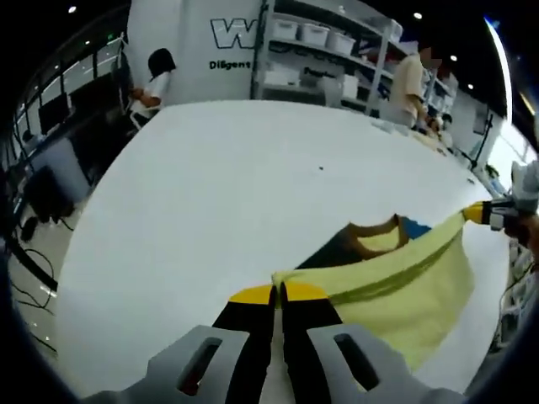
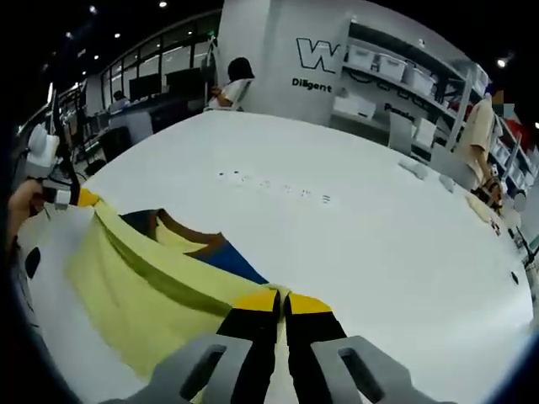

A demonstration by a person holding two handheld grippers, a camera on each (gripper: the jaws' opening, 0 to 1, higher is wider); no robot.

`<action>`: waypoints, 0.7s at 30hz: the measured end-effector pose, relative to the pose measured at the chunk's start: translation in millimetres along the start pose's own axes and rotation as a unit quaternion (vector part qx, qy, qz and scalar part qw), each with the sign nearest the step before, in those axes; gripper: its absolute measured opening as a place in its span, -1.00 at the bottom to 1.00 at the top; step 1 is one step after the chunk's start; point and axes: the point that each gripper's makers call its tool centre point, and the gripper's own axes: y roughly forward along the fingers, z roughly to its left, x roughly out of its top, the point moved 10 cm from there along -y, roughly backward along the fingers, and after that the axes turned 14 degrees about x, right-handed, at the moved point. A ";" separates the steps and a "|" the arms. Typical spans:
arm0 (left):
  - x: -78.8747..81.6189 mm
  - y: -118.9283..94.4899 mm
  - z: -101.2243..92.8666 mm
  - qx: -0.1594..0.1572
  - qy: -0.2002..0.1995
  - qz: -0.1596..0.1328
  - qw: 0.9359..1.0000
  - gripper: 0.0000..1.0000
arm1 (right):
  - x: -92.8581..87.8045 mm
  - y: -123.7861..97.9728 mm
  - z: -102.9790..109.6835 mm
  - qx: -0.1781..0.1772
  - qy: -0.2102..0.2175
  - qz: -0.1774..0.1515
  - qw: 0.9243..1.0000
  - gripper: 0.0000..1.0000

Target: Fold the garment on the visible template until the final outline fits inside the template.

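A yellow garment (image 1: 404,286) with brown and blue parts near its collar (image 1: 376,234) is stretched above the white table (image 1: 219,194). My left gripper (image 1: 278,290) is shut on one corner of its edge. At the right of the left gripper view, the right gripper (image 1: 493,215) pinches the other corner. In the right gripper view my right gripper (image 2: 282,296) is shut on the garment (image 2: 143,295), and the left gripper (image 2: 63,195) holds the far corner at the left. The cloth hangs taut between them. I cannot make out a template outline.
A long white table (image 2: 362,236) spreads out ahead, with small dark marks (image 2: 269,185) on it. A seated person (image 1: 156,80) is at the far end, another person (image 1: 410,80) stands by shelving (image 1: 324,42) with white bins. Desks and monitors (image 1: 50,168) stand left.
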 end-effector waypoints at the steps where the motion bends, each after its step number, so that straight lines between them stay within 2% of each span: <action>1: -1.8 2.3 -0.2 -0.001 -0.002 -0.003 1.000 -0.96 | -1.6 3.4 -1.1 0.001 0.000 -0.002 1.000 -1.00; 3: -7.1 8.6 -1.0 -0.002 -0.007 -0.011 1.000 -0.96 | -6.7 12.1 -4.4 0.000 0.010 0.003 1.000 -1.00; 5: -11.9 12.8 -0.2 0.000 -0.021 -0.025 0.999 -0.96 | -10.4 18.8 -7.0 0.000 0.017 -0.005 1.000 -1.00; 7: -16.3 15.2 0.2 0.003 -0.047 -0.021 0.999 -0.96 | -13.9 24.0 -8.8 0.001 0.025 -0.005 1.000 -1.00; 9: -18.3 18.5 0.0 0.005 -0.042 -0.025 0.999 -0.96 | -17.5 29.7 -11.1 0.001 0.027 -0.008 1.000 -1.00; 11: -19.0 21.5 -0.7 0.015 -0.018 -0.032 0.999 -0.96 | -21.4 34.8 -13.1 0.002 0.034 -0.008 0.999 -1.00; 17: -21.6 26.4 -2.9 0.020 -0.012 -0.047 0.999 -0.95 | -30.8 42.6 -15.3 0.007 0.023 -0.002 1.000 -1.00; 21: -26.1 30.4 -3.2 0.023 -0.011 -0.037 0.999 -0.95 | -36.3 49.0 -16.2 0.015 0.008 0.002 1.000 -1.00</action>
